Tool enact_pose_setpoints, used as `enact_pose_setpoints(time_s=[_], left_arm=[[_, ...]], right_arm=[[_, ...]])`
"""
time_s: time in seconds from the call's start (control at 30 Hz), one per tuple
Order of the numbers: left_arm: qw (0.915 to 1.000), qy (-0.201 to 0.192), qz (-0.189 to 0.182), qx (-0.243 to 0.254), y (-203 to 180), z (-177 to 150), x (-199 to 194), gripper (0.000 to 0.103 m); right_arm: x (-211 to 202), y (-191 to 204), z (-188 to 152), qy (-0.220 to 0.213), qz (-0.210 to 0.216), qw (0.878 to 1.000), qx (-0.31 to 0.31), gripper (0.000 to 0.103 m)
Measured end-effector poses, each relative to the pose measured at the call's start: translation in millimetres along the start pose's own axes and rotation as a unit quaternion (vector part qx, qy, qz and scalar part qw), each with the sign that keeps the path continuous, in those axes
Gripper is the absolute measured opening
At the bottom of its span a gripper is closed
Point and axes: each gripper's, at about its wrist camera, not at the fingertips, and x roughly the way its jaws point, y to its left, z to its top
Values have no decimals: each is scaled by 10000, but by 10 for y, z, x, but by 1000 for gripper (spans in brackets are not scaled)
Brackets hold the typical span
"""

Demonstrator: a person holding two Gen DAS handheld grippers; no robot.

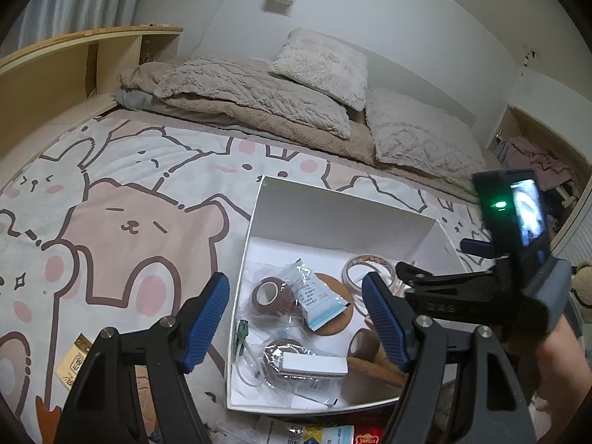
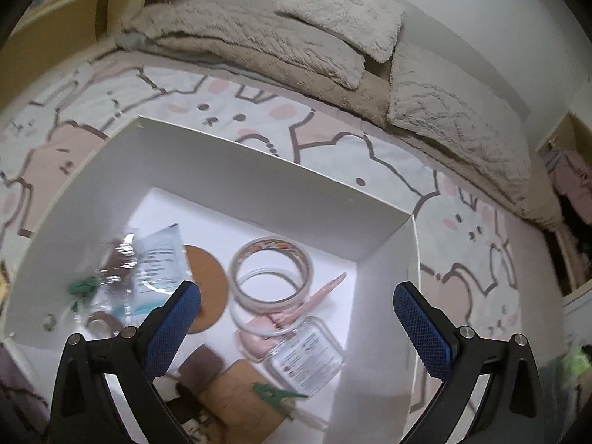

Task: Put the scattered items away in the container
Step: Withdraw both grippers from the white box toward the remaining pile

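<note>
White box (image 1: 335,210) sits on the bed's cartoon sheet (image 1: 122,170), holding tape rolls (image 2: 272,270), a cork disc (image 2: 207,288) and packets, while the left claw (image 1: 296,322) and right claw (image 2: 296,318) hang above it, both apart and empty.

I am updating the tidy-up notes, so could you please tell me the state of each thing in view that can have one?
White box: open, no lid, partly filled.
Clear tape roll: lying flat inside the box.
Brown bandage roll: in clear wrap, inside the box.
Yellow packet: on the bed sheet, outside the box.
Left hand-held gripper: open, empty.
Right hand-held gripper: open, empty, over the box.
</note>
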Motion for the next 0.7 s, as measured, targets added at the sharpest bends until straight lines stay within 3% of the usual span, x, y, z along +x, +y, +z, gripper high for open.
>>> enact_pose_setpoints(time_s=[0.2,0.33,0.7], left_arm=[[9998,88,95,138,-62,-77,-3,74],[9994,78,224,259,-126,-104,-25,102],[9975,234,324,579,-333,-270,-93,103]], right_arm=[[-240,-18,-192,-88,481,9987,136,103],[-390,-96,-324,-198,701,9970,269,103],[-732,-359,-685,-494,1083,9900,753,103]])
